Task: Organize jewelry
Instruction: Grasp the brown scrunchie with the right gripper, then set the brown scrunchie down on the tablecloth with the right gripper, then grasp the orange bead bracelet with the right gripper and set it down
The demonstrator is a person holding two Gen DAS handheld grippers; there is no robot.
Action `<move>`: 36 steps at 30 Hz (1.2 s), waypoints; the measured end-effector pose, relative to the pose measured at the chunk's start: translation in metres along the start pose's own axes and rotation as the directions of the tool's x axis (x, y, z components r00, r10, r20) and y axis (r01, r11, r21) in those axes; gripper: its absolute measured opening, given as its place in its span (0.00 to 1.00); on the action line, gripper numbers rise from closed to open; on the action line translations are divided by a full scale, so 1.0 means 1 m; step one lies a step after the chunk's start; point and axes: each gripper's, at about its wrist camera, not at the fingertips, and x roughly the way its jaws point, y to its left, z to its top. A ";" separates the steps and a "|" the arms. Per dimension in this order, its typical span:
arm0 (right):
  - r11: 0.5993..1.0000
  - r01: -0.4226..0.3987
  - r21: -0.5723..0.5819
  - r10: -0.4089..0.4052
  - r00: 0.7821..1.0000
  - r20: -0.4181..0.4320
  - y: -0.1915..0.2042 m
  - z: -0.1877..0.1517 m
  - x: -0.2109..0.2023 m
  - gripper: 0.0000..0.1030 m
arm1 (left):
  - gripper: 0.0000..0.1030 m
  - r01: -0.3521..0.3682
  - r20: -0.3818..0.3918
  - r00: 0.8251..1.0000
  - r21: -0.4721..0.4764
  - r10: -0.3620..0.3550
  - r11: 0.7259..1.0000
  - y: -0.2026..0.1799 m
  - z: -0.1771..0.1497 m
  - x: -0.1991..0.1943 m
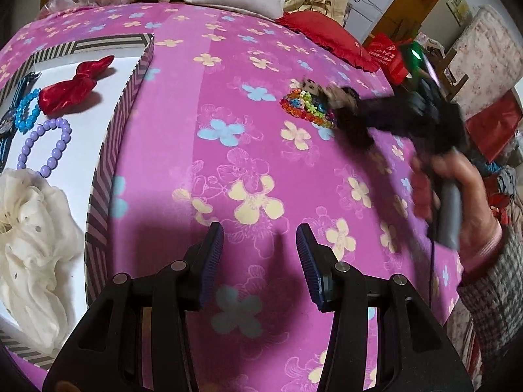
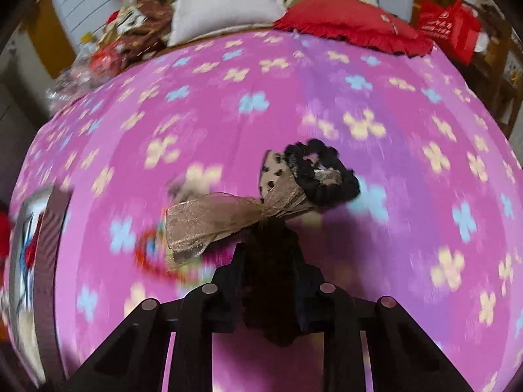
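Jewelry is partly sorted: on the pink floral bedspread (image 1: pixel 261 104) the striped box (image 1: pixel 130 91) already holds a white scrunchie (image 1: pixel 32 228), red bow (image 1: pixel 75 88), purple bead bracelet (image 1: pixel 49 147) and blue bead bracelet (image 1: pixel 27 111). Left out, a rainbow bead bracelet (image 1: pixel 307 104) lies on the spread. The right gripper (image 2: pixel 271 228) is clamped on a black scrunchie with a gauzy bow (image 2: pixel 228 215), apparently bound for the box; the left gripper (image 1: pixel 260 238) hovers, jaws apart, empty

No legible text in either view. White printing on red bag (image 1: pixel 382 53) – blurred, unreadable. Same on red cushion (image 2: pixel 353 23) – white marks, illegible.
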 end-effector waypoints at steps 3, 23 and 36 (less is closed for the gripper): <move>1.000 -0.023 -0.005 0.023 0.999 -0.024 -0.014 -0.038 -0.019 0.23 | 0.44 0.001 0.006 1.000 0.001 -0.001 1.000 -0.001 0.000 -0.002; 0.987 -0.001 -0.164 0.017 0.995 0.096 0.059 -0.006 -0.030 0.32 | 0.44 -0.001 -0.002 1.000 -0.022 0.001 1.000 0.003 -0.002 -0.001; 0.971 -0.143 -0.194 0.128 0.988 -0.089 0.079 -0.035 -0.001 0.12 | 0.44 0.004 -0.006 1.000 -0.051 -0.004 0.999 0.011 0.004 -0.001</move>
